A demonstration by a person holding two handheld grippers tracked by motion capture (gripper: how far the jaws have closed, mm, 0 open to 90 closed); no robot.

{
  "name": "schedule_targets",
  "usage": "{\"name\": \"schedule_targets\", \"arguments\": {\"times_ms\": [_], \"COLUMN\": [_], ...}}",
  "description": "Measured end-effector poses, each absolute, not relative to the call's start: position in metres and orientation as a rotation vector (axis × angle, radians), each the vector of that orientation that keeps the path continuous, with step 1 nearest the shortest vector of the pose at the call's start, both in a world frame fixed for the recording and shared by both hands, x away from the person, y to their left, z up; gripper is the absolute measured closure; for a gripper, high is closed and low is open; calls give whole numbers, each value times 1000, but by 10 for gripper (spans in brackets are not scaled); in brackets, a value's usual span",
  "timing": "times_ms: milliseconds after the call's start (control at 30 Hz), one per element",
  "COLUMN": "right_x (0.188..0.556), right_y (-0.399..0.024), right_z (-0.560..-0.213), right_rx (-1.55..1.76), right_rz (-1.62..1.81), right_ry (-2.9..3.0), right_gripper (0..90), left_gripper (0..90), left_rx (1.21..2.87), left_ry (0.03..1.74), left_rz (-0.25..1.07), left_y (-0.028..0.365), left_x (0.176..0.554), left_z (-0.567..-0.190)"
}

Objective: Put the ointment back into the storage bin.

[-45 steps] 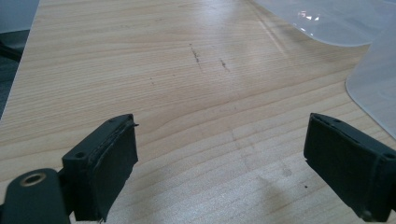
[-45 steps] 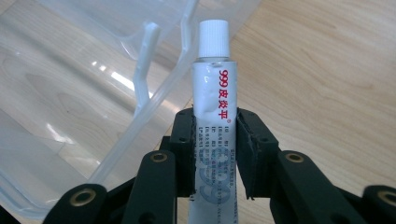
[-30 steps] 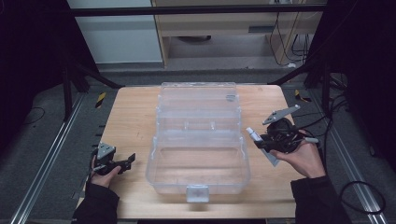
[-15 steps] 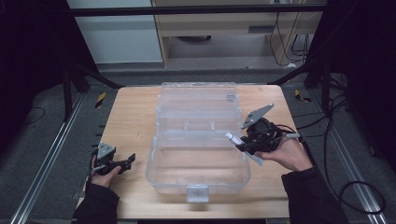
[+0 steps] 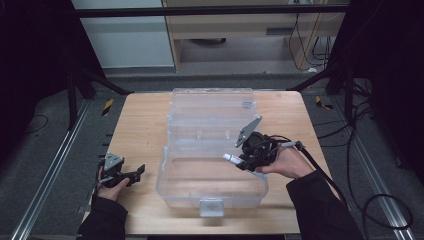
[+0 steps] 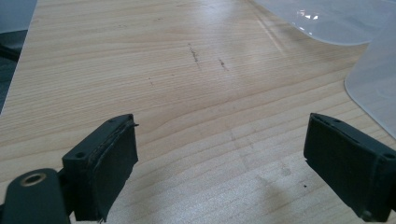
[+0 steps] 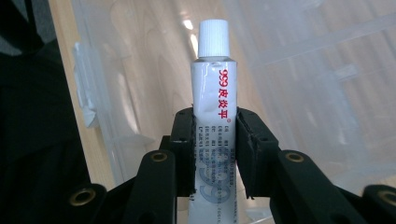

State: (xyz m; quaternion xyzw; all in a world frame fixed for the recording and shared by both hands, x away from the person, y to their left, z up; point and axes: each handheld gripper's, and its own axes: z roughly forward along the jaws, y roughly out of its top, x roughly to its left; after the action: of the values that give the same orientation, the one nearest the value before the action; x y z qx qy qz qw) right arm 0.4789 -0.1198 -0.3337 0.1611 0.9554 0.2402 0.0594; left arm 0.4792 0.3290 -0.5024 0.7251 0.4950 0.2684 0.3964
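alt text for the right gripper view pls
The right gripper clamps a white ointment tube with red lettering between its black jaws, white screw cap pointing away from the camera. Behind it lies an open clear plastic storage box on a wooden table.

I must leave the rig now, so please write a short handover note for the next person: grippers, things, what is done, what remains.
Right gripper: shut on the white tube, cap forward, held over the open clear plastic box.
Left gripper: open, holds nothing, low over the wooden table left of the box.
Done: tube picked up and brought over the box.
Left: probably lower the tube into the box and release it; the lid is not yet closed.
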Motion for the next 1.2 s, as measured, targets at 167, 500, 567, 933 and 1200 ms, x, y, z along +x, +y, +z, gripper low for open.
{"name": "schedule_targets", "arguments": {"times_ms": [167,500,567,933,1200], "right_x": [479,479,479,479,478], "right_y": [-111,-96,-93,-86,-85], "right_z": [-346,-367,-370,-385,-400], "right_rx": [412,292,276,193,164], "right_rz": [652,557,539,470,413], "right_ry": [2948,3027,3035,3078,3107], "right_gripper": [696,695,695,696,695], "left_gripper": [91,91,91,91,92], "left_rx": [1839,1837,1838,1838,1838], "left_ry": [1254,1255,1254,1253,1252], "left_rz": [680,678,678,678,678], "left_y": [329,329,329,329,329], "left_x": [479,479,479,479,479], "left_z": [-502,-502,-502,-502,-502]}}
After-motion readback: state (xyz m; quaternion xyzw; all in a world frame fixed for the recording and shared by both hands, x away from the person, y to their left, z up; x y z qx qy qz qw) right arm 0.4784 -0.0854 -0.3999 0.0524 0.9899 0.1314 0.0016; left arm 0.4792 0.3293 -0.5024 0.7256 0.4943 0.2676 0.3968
